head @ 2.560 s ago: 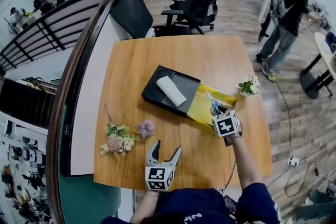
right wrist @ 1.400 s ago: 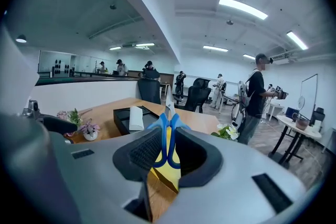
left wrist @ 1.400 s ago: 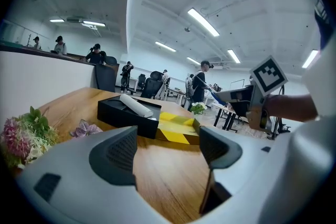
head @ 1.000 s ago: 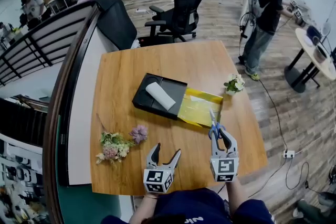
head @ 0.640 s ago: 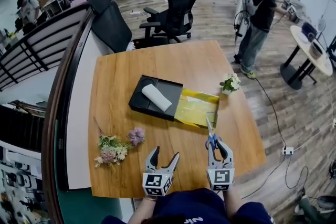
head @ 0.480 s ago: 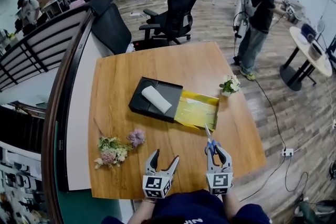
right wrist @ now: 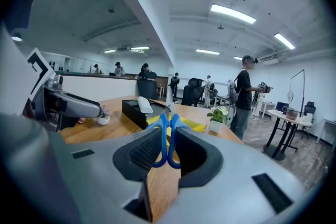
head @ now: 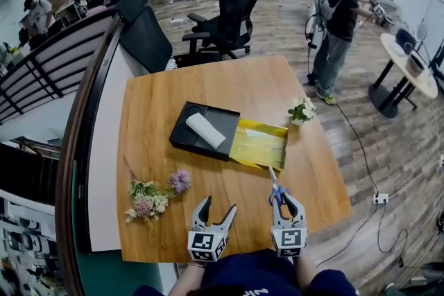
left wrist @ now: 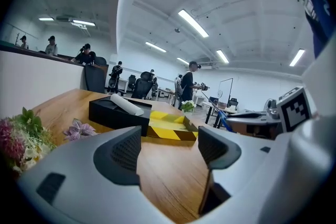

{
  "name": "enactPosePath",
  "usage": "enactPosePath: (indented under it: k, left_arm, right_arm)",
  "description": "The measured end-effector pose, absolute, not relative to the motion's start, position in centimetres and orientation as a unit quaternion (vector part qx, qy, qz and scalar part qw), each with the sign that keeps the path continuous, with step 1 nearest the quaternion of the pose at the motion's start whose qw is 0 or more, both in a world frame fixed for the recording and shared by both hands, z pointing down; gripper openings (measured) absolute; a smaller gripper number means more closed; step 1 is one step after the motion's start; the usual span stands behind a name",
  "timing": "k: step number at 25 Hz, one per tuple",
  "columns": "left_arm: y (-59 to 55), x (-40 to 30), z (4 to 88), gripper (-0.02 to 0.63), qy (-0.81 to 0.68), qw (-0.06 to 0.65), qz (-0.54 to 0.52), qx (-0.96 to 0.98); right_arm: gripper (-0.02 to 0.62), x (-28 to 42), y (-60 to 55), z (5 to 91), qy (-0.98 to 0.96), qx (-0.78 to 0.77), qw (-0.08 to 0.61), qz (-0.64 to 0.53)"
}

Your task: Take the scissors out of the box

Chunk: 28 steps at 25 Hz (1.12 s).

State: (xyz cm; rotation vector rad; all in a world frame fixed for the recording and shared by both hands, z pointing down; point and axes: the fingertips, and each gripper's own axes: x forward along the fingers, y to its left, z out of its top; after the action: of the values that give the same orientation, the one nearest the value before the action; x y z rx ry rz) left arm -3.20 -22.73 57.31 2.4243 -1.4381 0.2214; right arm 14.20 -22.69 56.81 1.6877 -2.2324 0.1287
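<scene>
The scissors, blue-handled with blades pointing away from me, are gripped at the handles by my right gripper. It is low over the table near the front edge. In the right gripper view the blue handles sit pinched between the pads, and the right gripper points at the boxes. The open yellow box lies further back, apart from the scissors. My left gripper hovers to the left, open with nothing in it. The left gripper view shows the same: gripper empty, yellow box ahead.
A black box with a white roll abuts the yellow box on its left. A flower bunch lies front left and a small potted plant stands at the right edge. Office chairs and people are beyond the table.
My right gripper has carried the scissors back from the yellow box toward the table's near edge and lower. The left gripper has stayed almost where it was.
</scene>
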Motion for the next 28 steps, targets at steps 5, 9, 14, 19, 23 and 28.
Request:
enactPosePath:
  k: [5,9,14,19,23,28]
  left_arm:
    - [-22.4,-2.6,57.0,0.256,-0.493,0.154,0.074,0.853]
    - [-22.1,-2.5,57.1,0.090,-0.502,0.148,0.080,0.848]
    - [-21.9,-2.0,57.0,0.005,-0.490,0.152,0.074,0.855]
    - [-21.6,-1.8,57.3,0.003,-0.481,0.163,0.078,0.858]
    - [-21.5,-1.7,57.4,0.003,-0.477,0.164,0.081,0.860]
    - [-21.8,-2.0,57.5,0.003,-0.484,0.160,0.084,0.856]
  right_arm:
    - [0.097,13.8,-23.1,56.3,-0.792,0.585,0.169,0.041]
    - [0.097,13.0,-22.8,56.6,-0.798,0.576,0.173,0.041]
    - [0.097,12.7,-22.9,56.4,-0.801,0.572,0.173,0.040]
    - [0.095,12.5,-23.1,56.1,-0.802,0.573,0.162,0.052]
    - [0.095,12.4,-23.3,56.3,-0.802,0.571,0.165,0.055]
    - [0.095,12.2,-23.6,56.5,-0.806,0.562,0.174,0.058]
